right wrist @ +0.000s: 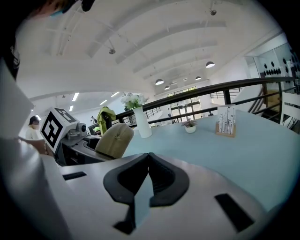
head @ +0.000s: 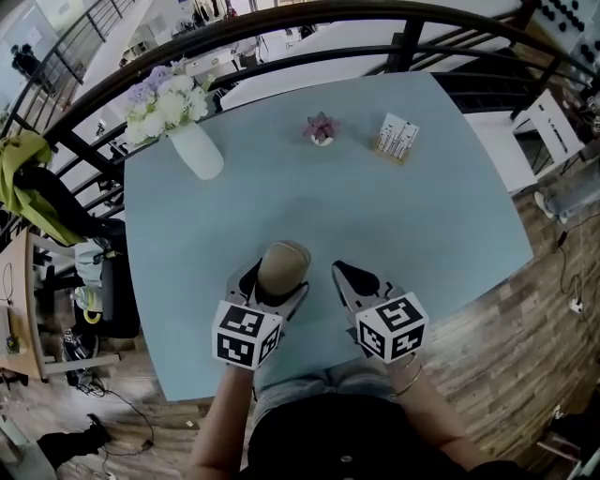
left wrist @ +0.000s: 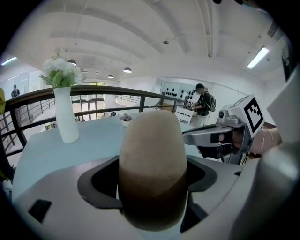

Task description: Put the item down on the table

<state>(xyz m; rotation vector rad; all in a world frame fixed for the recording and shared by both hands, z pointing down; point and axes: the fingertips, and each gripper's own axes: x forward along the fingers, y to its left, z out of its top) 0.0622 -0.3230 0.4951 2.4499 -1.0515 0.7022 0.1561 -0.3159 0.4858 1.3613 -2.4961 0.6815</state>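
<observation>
A beige egg-shaped item (head: 282,269) with a rough surface is clamped between the jaws of my left gripper (head: 275,277), near the front edge of the light blue table (head: 441,216). In the left gripper view the item (left wrist: 151,168) fills the middle and its lower half is in shadow. My right gripper (head: 349,278) hovers just to the right of it, jaws pressed together with nothing in them. The right gripper view shows its jaw tips (right wrist: 148,157) meeting, with the item (right wrist: 115,139) off to the left.
A white vase of flowers (head: 184,127) stands at the table's back left. A small pink potted plant (head: 322,129) and a card holder (head: 397,139) sit at the back middle. A dark curved railing (head: 309,19) runs behind the table. Wood floor lies to the right.
</observation>
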